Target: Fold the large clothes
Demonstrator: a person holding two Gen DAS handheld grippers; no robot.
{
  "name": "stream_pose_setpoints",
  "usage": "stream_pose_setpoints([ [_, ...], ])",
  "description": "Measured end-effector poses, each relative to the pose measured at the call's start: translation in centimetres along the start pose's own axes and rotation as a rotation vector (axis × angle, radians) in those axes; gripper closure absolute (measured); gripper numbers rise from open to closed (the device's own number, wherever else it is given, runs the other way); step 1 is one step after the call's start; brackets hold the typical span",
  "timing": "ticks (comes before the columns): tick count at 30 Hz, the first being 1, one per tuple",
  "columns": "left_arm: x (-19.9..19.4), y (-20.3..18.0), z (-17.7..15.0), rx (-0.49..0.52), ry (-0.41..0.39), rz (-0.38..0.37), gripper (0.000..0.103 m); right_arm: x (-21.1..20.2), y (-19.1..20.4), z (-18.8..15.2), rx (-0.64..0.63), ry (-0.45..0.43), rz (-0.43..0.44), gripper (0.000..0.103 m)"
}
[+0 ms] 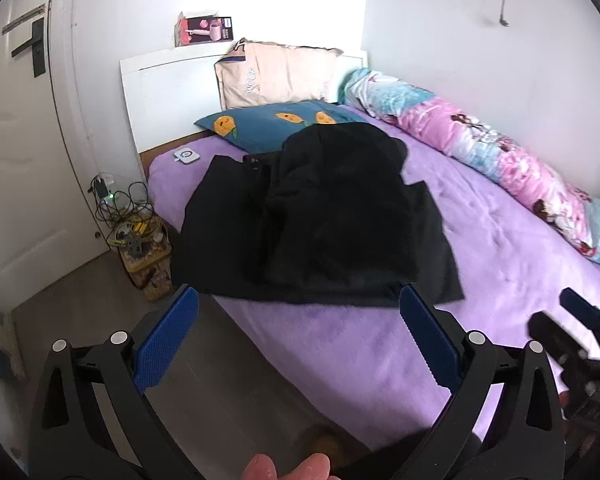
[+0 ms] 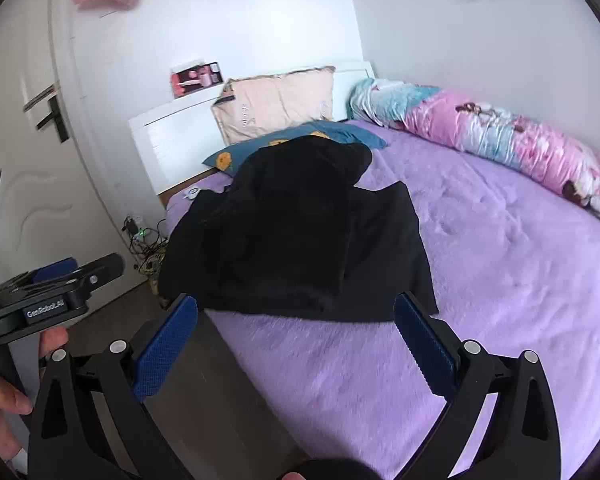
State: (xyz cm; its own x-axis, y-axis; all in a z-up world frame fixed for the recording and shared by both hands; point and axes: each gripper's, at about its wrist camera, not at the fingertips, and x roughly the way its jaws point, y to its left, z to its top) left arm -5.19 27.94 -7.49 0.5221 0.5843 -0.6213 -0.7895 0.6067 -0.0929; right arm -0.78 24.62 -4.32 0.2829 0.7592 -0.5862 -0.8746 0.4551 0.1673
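Observation:
A large black garment (image 1: 316, 220) lies partly folded on the purple bed cover (image 1: 380, 344), a thick layer doubled over its middle. In the right wrist view the same garment (image 2: 300, 240) reaches the bed's left edge. My left gripper (image 1: 298, 300) hovers open just short of the garment's near hem, nothing between its blue pads. My right gripper (image 2: 296, 308) is open too, equally close to the hem and empty. The right gripper (image 1: 576, 340) also shows at the right edge of the left wrist view, and the left gripper (image 2: 60, 284) at the left edge of the right wrist view.
A blue pillow with orange prints (image 1: 276, 124) and a beige pillow (image 1: 276, 72) sit at the white headboard (image 1: 160, 96). A rolled pink and blue quilt (image 1: 480, 148) lines the right wall. Cables and a yellow box (image 1: 140, 236) clutter the floor left of the bed, by a white door (image 1: 24, 160).

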Motion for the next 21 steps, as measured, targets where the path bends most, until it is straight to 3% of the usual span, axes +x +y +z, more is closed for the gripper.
stream_pose_setpoints([
  [2, -2.1, -0.8, -1.6, 0.028, -0.006, -0.067, 0.006, -2.1, 0.8, -1.4, -0.018, -0.006, -0.001, 0.006],
  [5, -4.9, -1.7, -3.6, 0.069, -0.012, -0.025, 0.006, -4.4, 1.3, -3.2, -0.023, -0.008, -0.015, 0.006],
  [12, -9.4, -1.3, -6.9, 0.034, -0.012, 0.022, 0.006, -9.1, 0.7, -6.4, -0.004, -0.012, -0.005, 0.006],
  [21, -12.5, -1.3, -10.5, 0.013, 0.0, 0.052, 0.006, -12.6, 0.0, -8.7, -0.019, -0.024, -0.005, 0.006],
])
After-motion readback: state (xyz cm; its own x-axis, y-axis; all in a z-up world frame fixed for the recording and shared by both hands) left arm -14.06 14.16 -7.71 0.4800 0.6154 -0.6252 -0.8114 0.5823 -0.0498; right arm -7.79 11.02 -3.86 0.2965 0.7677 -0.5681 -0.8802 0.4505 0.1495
